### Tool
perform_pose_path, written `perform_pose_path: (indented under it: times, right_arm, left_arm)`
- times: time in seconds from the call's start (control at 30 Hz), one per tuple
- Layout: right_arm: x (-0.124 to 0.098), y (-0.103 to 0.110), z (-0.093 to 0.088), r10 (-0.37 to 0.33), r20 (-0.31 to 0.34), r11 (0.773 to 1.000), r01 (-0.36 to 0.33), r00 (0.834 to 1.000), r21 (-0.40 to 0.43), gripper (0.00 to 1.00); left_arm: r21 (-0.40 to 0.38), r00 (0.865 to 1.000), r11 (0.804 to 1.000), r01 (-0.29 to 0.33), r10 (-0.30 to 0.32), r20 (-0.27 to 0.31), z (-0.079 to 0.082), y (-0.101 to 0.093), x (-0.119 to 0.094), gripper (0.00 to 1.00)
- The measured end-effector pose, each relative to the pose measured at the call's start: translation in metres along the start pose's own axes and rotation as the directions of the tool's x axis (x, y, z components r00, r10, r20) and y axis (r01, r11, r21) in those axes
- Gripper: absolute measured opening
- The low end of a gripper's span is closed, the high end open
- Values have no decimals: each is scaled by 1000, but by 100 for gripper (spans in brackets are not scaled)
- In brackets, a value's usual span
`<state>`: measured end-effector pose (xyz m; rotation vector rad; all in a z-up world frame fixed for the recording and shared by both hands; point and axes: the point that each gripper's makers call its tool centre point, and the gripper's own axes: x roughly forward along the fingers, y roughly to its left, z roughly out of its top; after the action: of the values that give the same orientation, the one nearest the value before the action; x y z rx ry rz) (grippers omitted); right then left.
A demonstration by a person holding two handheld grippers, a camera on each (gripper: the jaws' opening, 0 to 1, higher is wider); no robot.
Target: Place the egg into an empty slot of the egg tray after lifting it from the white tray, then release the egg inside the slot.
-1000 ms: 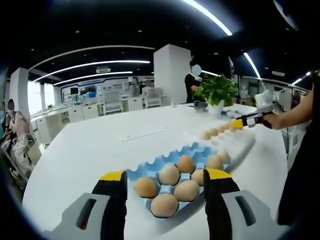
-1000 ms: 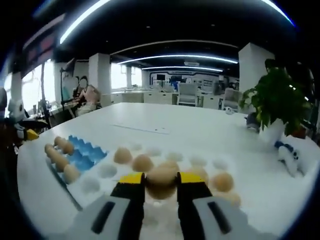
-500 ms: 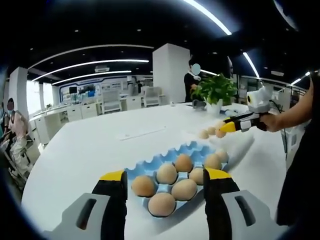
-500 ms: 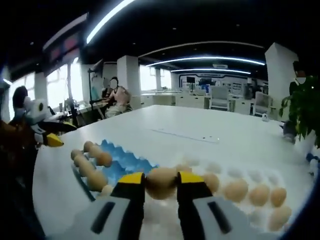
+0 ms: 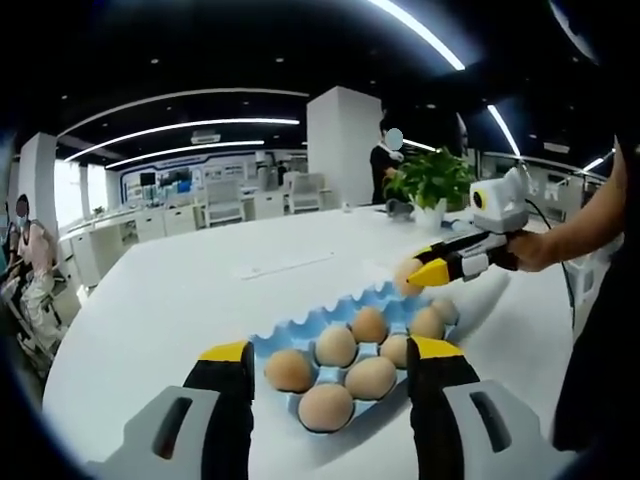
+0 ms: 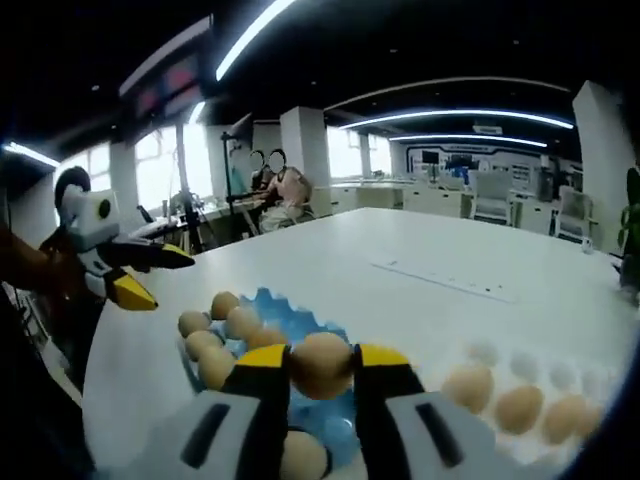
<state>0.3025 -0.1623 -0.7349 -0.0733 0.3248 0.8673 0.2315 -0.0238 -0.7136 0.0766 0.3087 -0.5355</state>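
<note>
Above the blue moulded egg tray (image 6: 300,330), the right gripper (image 6: 320,362) is clamped on a smooth tan egg (image 6: 322,364), its long axis running jaw to jaw. Over that tray's near end (image 5: 300,335), the left gripper (image 5: 330,362) hangs with jaws apart, on a glossy white surface (image 5: 200,290). No readable writing.

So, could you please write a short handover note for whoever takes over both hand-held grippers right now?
Right hand-held gripper: shut on a brown egg, held in the air over the blue moulded egg tray.
Left hand-held gripper: open, empty, near the blue tray's close edge.
Blue tray holds several brown eggs; empty slots remain at its far side.
White tray, beside it, holds more eggs.
Done: egg lifted from the white tray and carried across.
Left: lower it into an empty slot, open the jaws.
</note>
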Motion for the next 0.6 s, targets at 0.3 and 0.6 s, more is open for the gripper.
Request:
perform_pose_path:
  times: [0.3, 0.6]
  right_arm:
    - [16, 14, -10, 59, -50, 998, -59, 997, -9, 25]
    - [24, 17, -22, 91, -113, 996, -89, 989, 22, 25]
  left_arm:
    - [-7, 1000, 1000, -2, 2, 1, -2, 1, -2, 61]
    - [-12, 1000, 1000, 5, -5, -5, -3, 0, 0, 60]
